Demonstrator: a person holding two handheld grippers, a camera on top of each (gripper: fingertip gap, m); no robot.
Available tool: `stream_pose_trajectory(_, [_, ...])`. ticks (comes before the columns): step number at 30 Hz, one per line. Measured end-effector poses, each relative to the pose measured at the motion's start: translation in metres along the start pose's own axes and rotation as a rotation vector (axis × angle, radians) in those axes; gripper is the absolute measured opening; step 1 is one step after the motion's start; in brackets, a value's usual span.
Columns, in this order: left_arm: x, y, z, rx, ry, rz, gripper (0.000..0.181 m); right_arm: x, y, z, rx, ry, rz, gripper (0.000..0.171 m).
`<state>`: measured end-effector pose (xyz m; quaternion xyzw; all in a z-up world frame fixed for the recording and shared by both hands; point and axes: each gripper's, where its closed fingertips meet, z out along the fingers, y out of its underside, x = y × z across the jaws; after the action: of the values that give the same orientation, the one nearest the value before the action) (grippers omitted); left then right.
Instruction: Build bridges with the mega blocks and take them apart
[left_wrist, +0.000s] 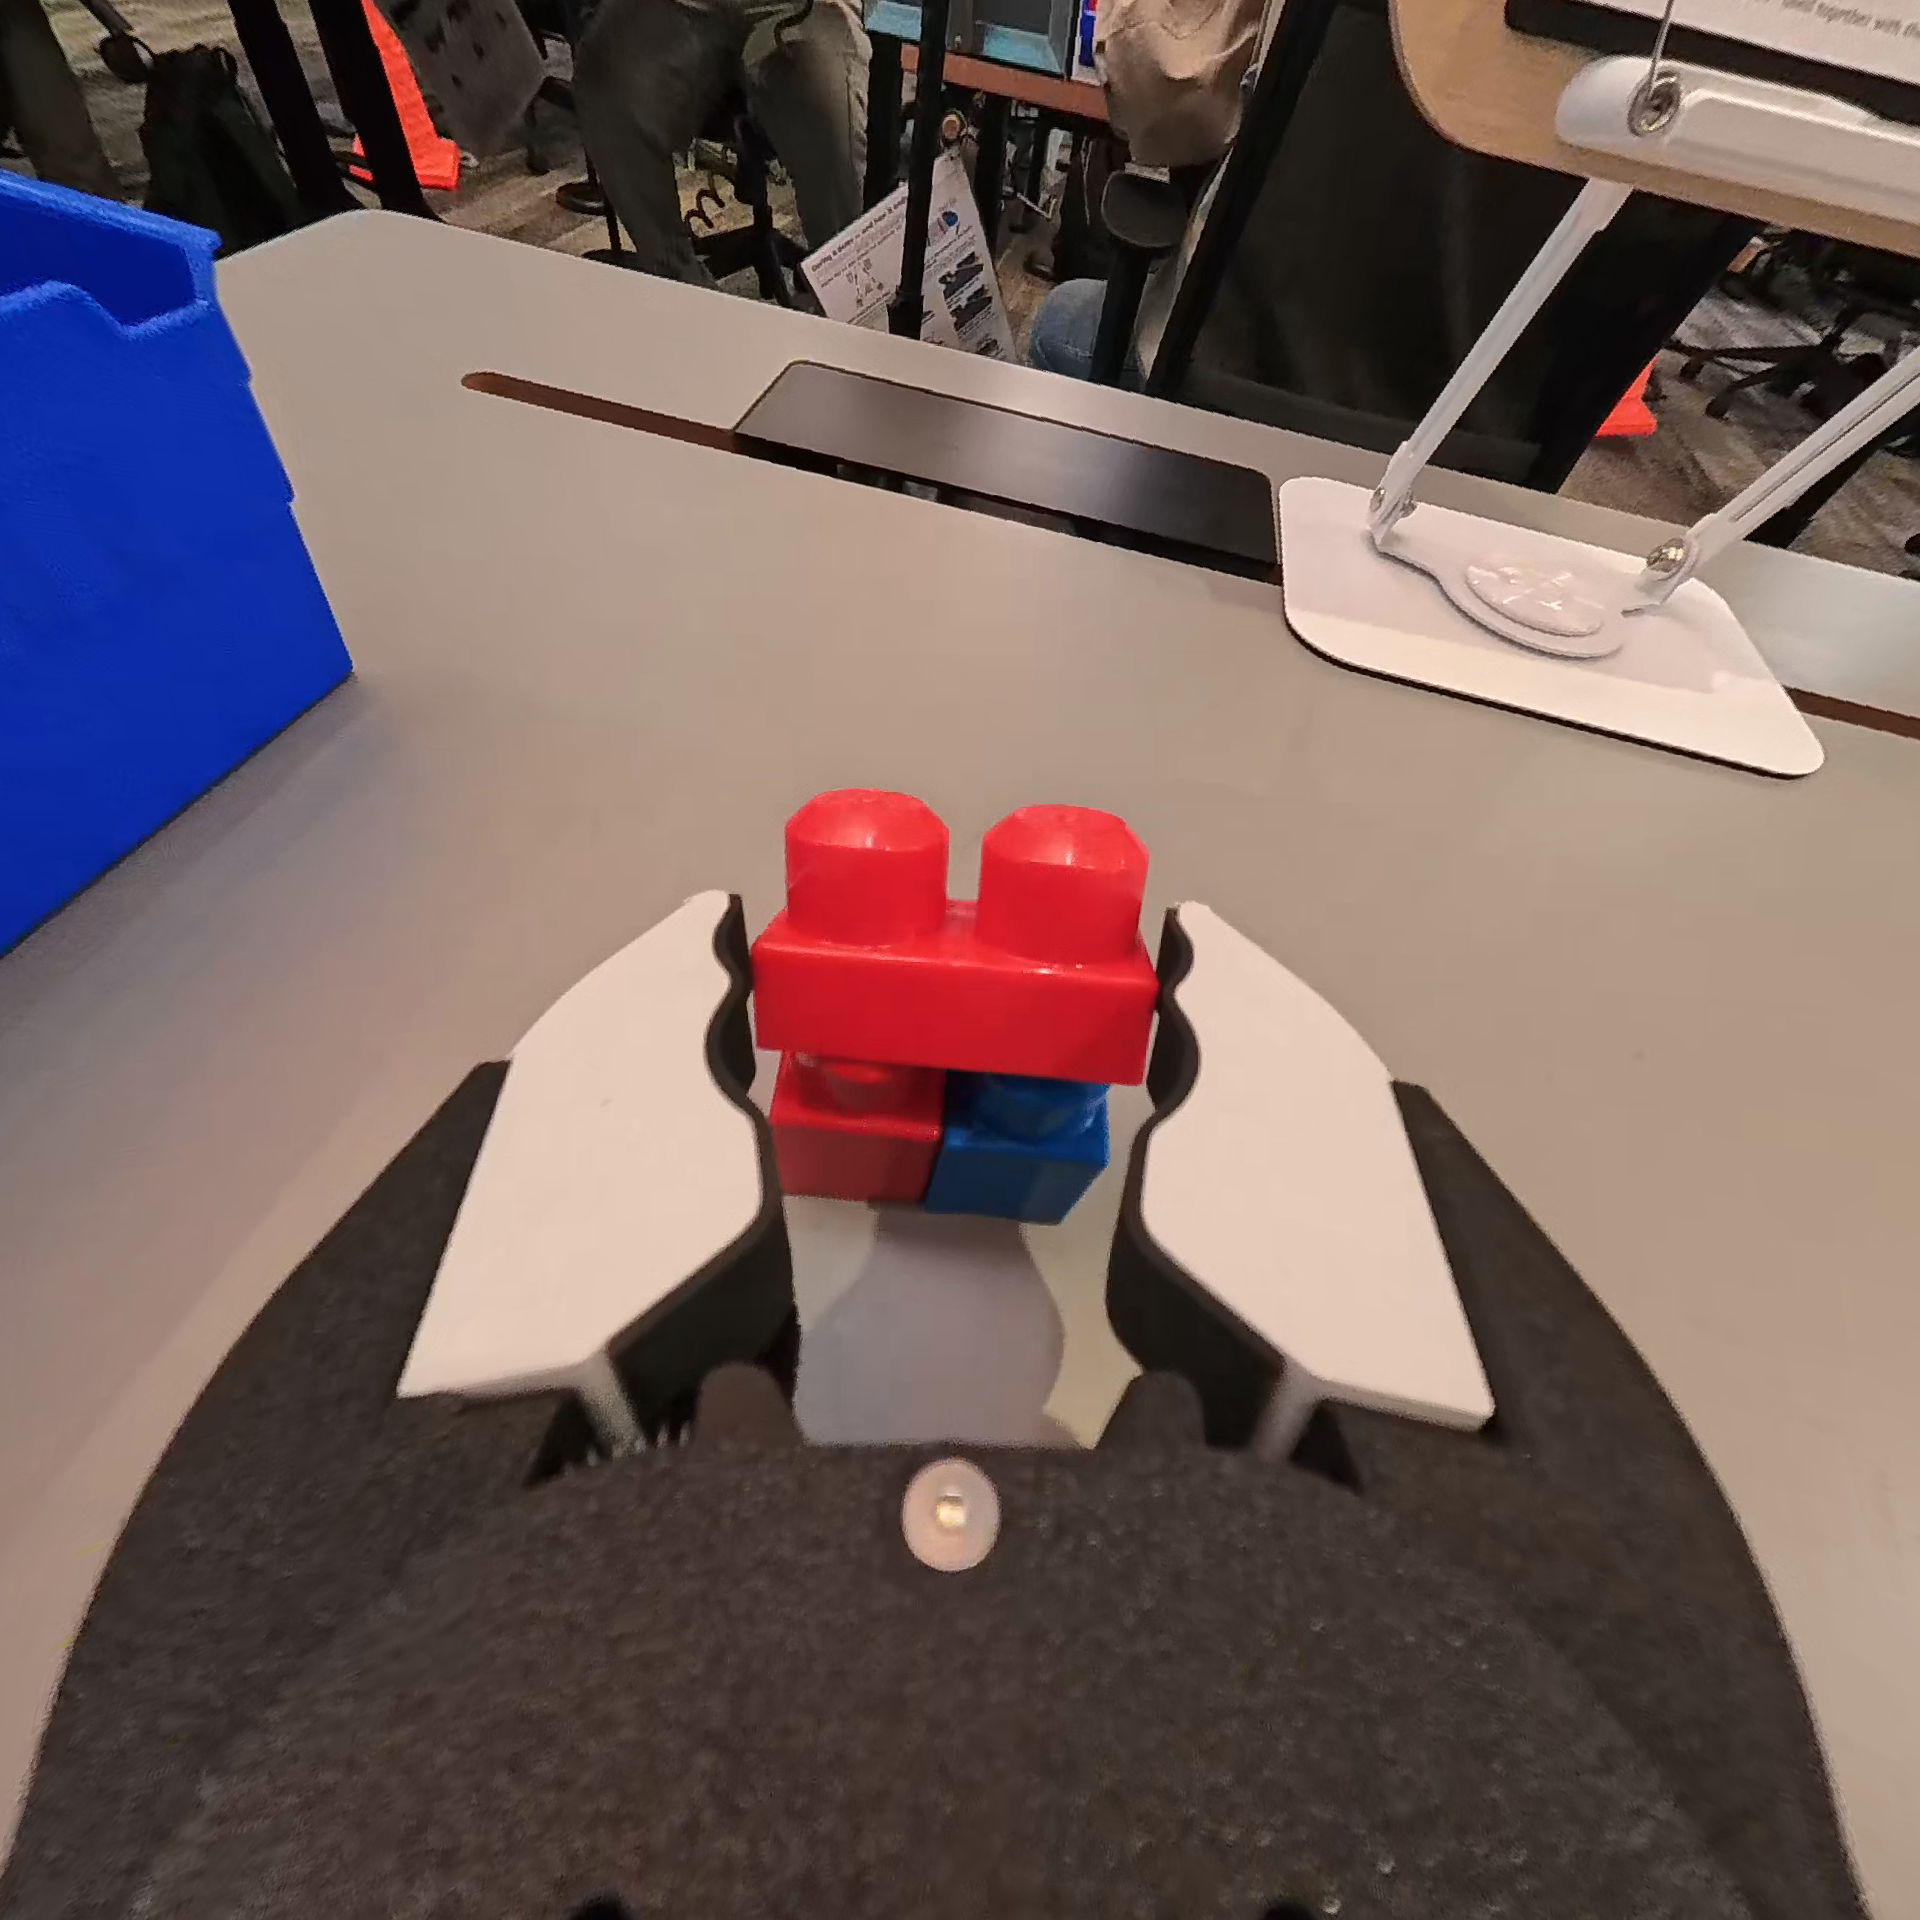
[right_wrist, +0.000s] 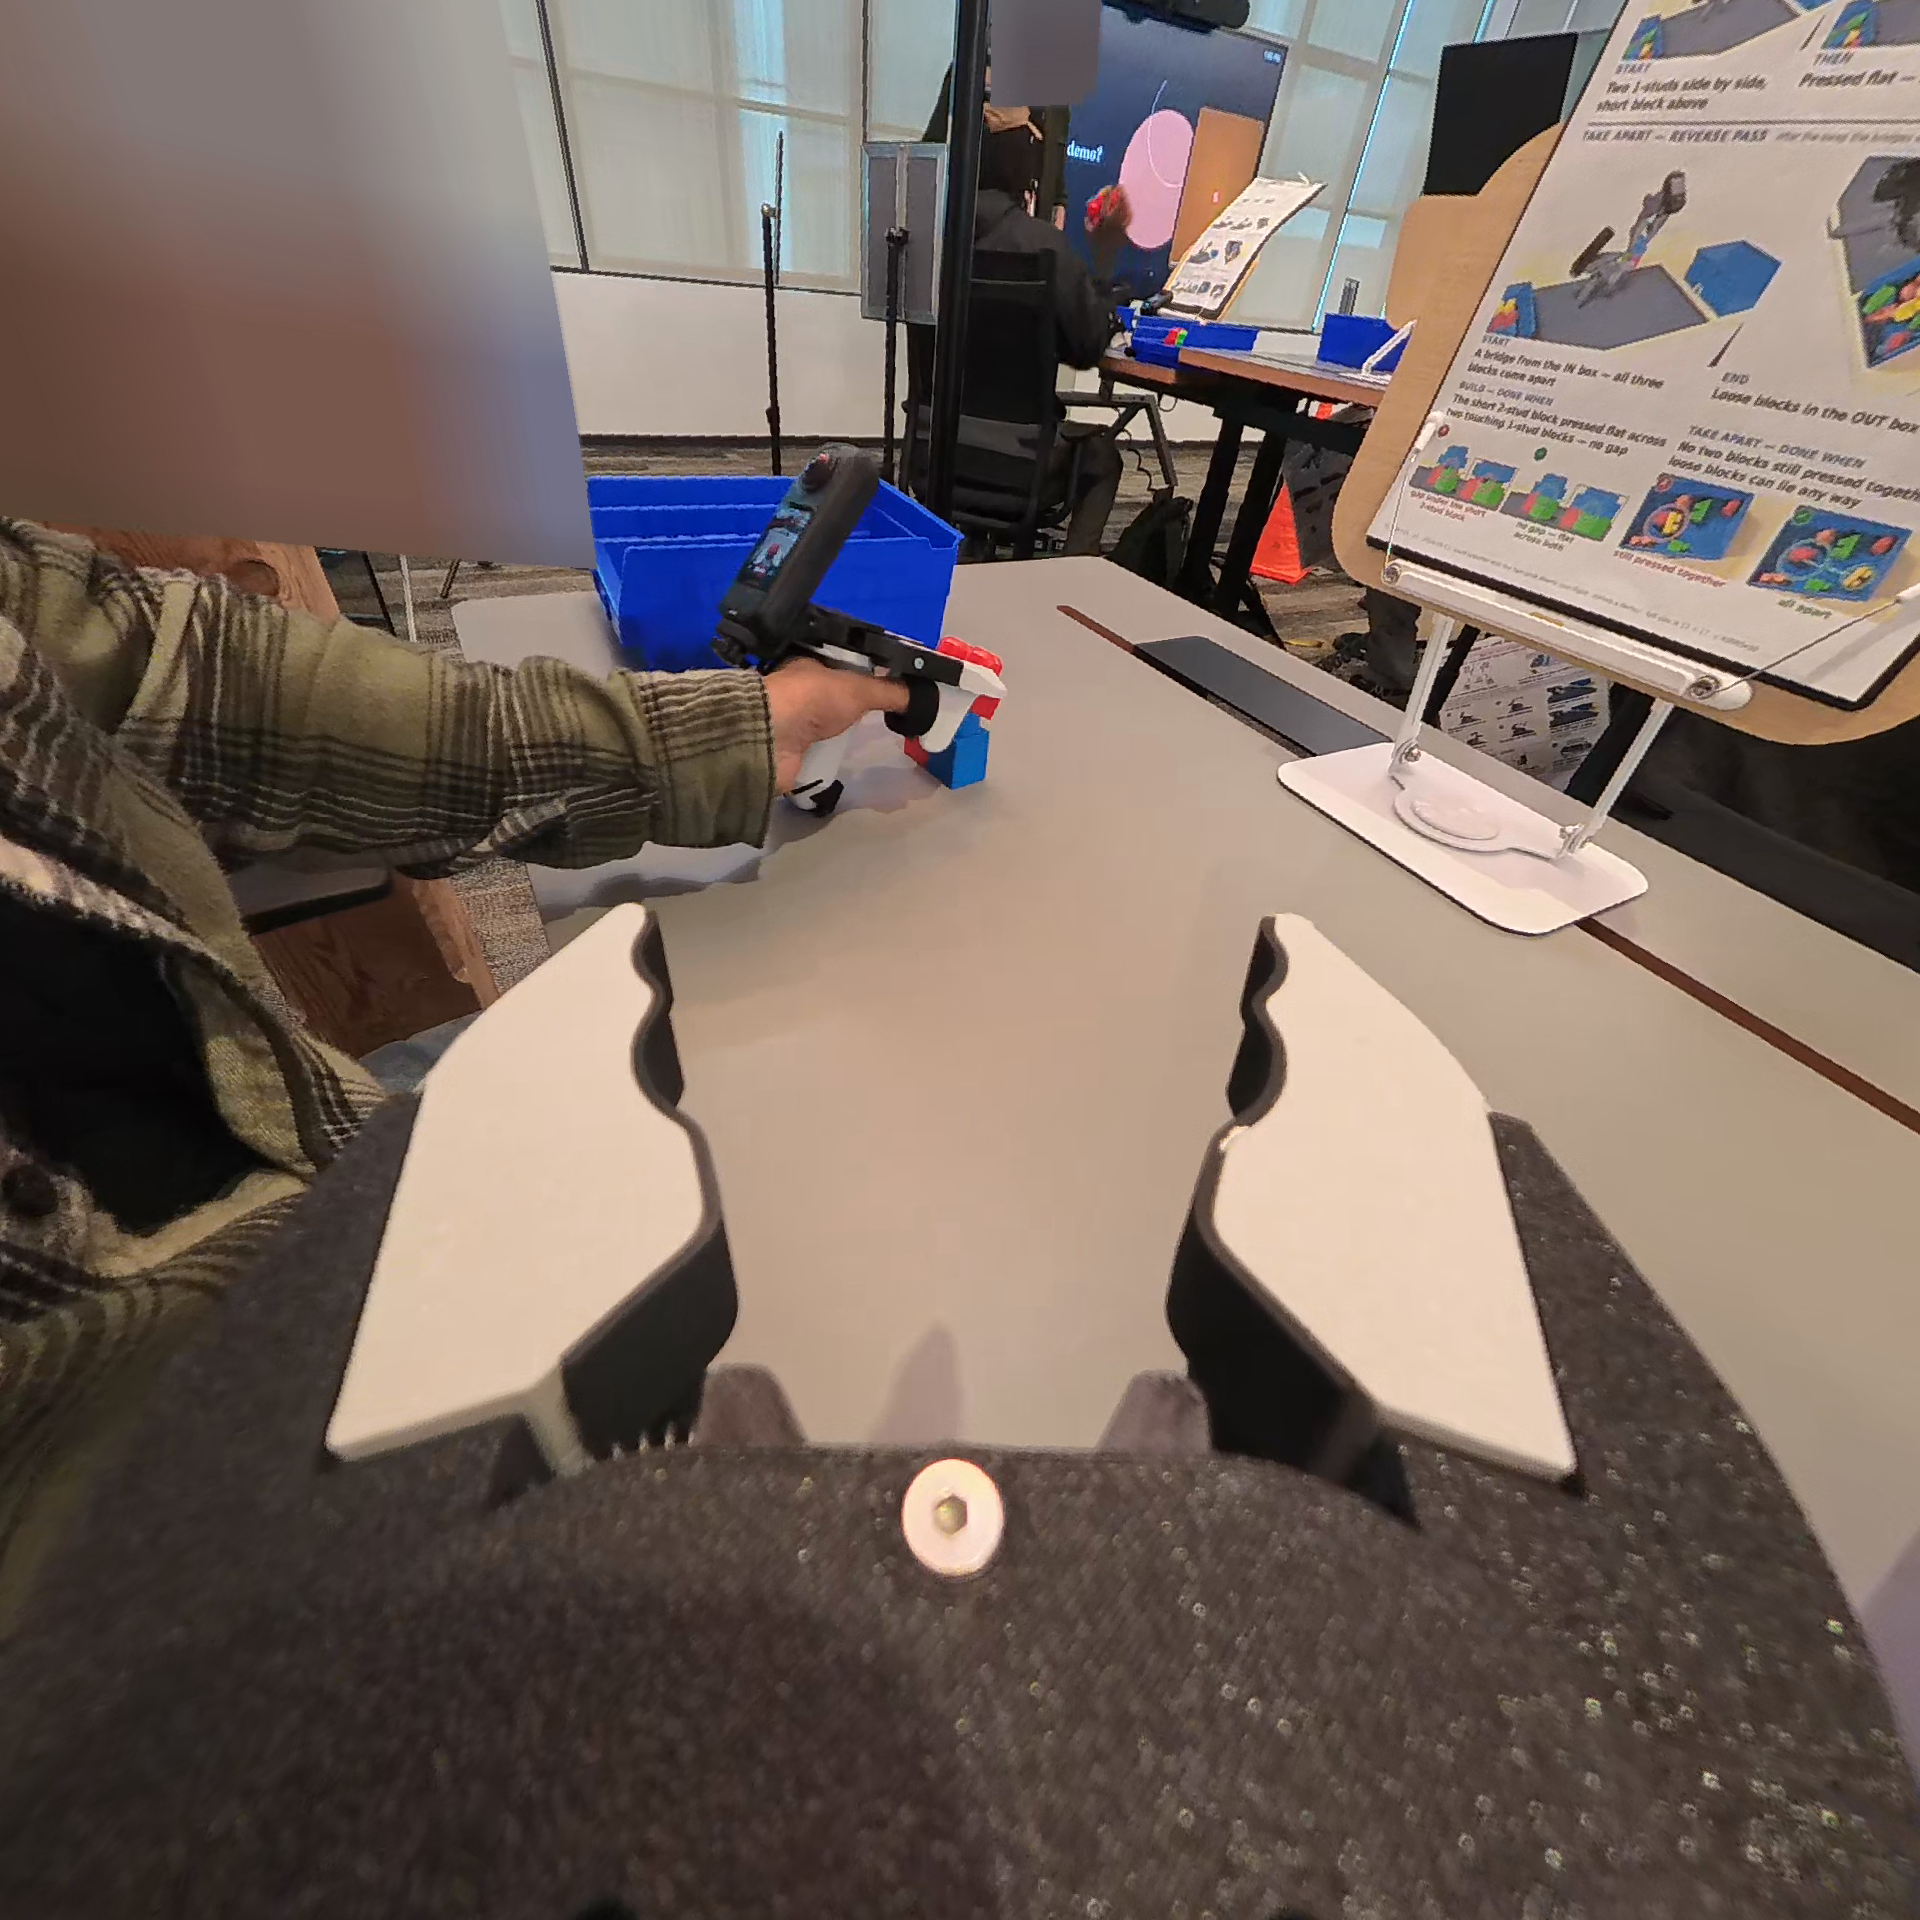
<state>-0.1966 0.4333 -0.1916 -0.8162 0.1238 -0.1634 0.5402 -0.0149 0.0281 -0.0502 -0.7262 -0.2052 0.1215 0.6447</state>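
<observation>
Bright even indoor light, soft shadows, wide-angle bending at edges, blurred near foreground

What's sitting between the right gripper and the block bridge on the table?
Nothing: in the right wrist view only bare grey table lies between the open right gripper and the block bridge, which the left gripper holds.

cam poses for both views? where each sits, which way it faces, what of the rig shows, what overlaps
Left wrist view: on the left gripper, looking along its fingers at the block bridge it clamps by the red top block; only its own fingers show.
Right wrist view: on the open, empty right gripper, facing across the table towards the person's sleeve.
Shared: left gripper, bridge, blue bin, stand.
</observation>
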Motion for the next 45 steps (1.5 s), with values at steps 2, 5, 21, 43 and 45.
stream_pose_trajectory(2, [0.0,-0.001,-0.002,0.013,0.002,0.002,0.075,0.0,-0.001,0.0,0.001,-0.001,0.0,0.104])
stream_pose_trajectory(5, [0.002,-0.002,-0.003,0.017,0.004,0.017,0.075,-0.001,-0.001,0.002,-0.004,-0.004,-0.006,0.104])
stream_pose_trajectory(21, [0.002,0.001,-0.004,0.002,0.028,0.004,0.074,-0.003,-0.004,0.007,-0.016,-0.01,-0.017,0.106])
stream_pose_trajectory(43, [-0.026,-0.068,-0.062,0.123,0.35,0.302,0.074,-0.003,-0.006,0.006,-0.037,0.01,-0.022,0.106])
stream_pose_trajectory(45, [-0.038,-0.064,-0.068,0.057,0.405,0.35,0.074,-0.004,-0.006,0.008,-0.039,0.005,-0.02,0.105])
